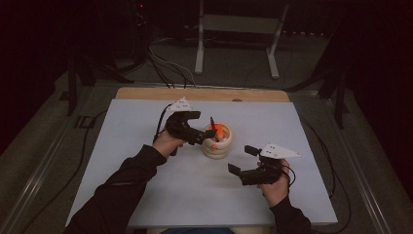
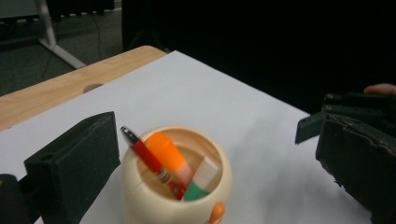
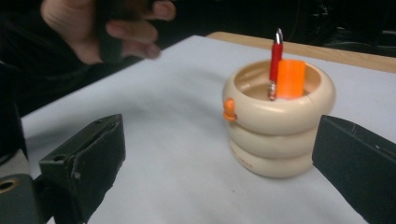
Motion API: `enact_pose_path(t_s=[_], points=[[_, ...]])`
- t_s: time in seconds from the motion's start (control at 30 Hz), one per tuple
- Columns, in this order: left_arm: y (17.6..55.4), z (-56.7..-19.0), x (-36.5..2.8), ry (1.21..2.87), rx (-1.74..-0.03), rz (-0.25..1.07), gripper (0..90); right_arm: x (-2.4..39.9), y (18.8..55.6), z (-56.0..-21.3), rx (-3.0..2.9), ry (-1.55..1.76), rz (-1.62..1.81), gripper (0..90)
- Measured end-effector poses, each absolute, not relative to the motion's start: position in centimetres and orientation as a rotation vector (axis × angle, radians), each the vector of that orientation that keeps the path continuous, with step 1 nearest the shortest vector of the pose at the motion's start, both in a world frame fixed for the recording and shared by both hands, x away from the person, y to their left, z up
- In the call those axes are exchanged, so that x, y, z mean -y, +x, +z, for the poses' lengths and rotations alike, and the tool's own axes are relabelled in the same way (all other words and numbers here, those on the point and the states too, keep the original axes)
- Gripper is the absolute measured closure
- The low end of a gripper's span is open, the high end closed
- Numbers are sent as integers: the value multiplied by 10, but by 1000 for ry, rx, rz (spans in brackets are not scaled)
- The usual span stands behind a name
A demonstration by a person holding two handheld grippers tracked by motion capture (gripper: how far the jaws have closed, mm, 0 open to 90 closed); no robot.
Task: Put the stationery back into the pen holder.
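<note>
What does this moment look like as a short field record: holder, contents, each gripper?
holder: cream ribbed pen holder, upright on the white table cover
contents: red pen, orange marker, green-and-white stick
left gripper: jaws open, at the holder's rim, nothing held
right gripper: jaws open, empty, apart from the holder

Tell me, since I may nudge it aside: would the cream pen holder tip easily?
Probably not: the cream pen holder looks squat and wide-based. Its smooth ribbed wall would likely slide on the white sheet. The tall red pen might rattle.
</note>
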State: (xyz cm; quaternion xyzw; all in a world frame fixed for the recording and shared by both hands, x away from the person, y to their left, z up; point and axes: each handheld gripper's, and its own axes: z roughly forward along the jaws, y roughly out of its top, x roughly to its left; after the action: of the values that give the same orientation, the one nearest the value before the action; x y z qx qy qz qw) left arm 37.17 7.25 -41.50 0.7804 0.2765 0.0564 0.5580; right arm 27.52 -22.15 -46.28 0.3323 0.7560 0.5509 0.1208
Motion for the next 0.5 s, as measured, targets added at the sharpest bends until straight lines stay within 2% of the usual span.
enact_pose_path(t_s=[0.5], points=[[354,-412,-117,1844,-648,175,2,242,273,-466,-2178,1020,1569,29]])
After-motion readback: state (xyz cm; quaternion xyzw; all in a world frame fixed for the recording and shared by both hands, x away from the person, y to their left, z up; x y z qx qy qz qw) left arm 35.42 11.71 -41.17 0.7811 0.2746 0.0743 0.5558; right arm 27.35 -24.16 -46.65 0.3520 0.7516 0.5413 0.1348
